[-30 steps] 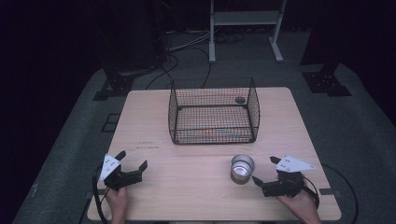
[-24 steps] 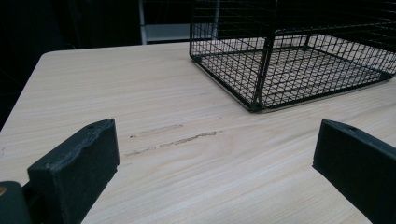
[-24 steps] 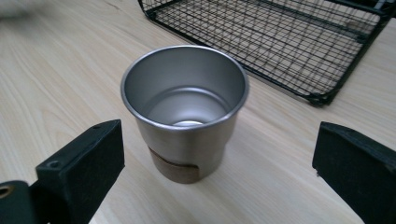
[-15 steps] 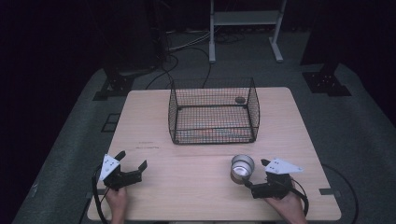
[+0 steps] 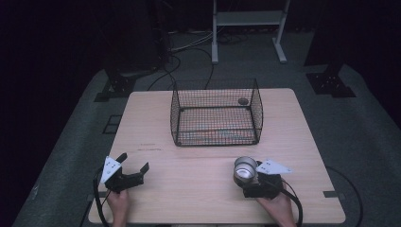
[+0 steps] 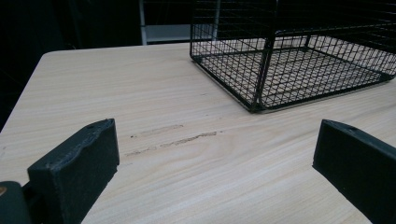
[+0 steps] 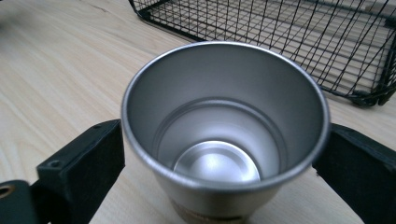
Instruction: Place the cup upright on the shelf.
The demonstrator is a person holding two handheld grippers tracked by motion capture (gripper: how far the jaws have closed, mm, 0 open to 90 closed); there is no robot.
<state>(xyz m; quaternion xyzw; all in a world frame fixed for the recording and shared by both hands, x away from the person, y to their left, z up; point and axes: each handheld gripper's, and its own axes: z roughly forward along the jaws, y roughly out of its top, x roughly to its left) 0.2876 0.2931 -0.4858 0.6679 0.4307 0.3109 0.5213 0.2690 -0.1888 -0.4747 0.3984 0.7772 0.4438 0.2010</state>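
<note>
A steel cup (image 5: 245, 169) stands upright on the wooden table (image 5: 198, 189), near its front right. In the right gripper view the cup (image 7: 224, 135) is empty and sits between the two black jaws. My right gripper (image 5: 247, 177) is open, a jaw close to each side of the cup's rim; I cannot tell whether they touch it. My left gripper (image 5: 134, 161) rests open at the front left with nothing between its fingers (image 6: 74, 163).
A black wire basket (image 5: 257, 111) stands at the middle back of the table, with a small dark thing (image 5: 243, 101) near its far right corner. The basket's near corner (image 6: 261, 70) lies ahead of the left gripper. Cables and stand legs are on the floor behind.
My right gripper has moved left and in toward the cup, so its jaws now flank it. The left gripper and the cup have stayed put.
</note>
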